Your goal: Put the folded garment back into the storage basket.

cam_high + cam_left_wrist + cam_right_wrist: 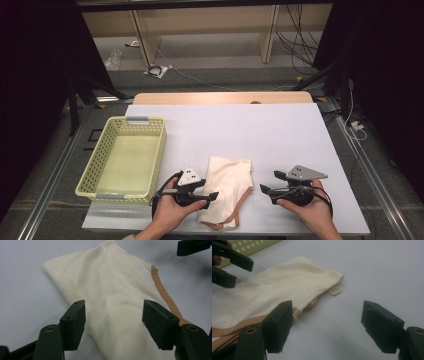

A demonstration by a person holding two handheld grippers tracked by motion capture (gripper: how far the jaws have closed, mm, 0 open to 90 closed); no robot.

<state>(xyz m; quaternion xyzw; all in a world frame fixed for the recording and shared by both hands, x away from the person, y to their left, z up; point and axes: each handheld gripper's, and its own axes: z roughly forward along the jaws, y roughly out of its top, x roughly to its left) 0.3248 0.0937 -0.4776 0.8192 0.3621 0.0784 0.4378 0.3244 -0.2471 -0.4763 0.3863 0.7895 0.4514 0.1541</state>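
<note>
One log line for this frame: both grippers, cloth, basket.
left gripper: open, at cloth's left edge | right gripper: open, beside cloth's right edge | cloth: folded, flat on table | basket: left of cloth

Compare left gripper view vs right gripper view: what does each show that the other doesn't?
Left gripper view alone: the tan strap running in one long line along the cloth's edge. Right gripper view alone: a small white label at the cloth's corner and a piece of the yellow-green basket. Both: the folded cream cloth on the white table cover, each gripper's own open jaws, and the other gripper's jaw tips.
</note>
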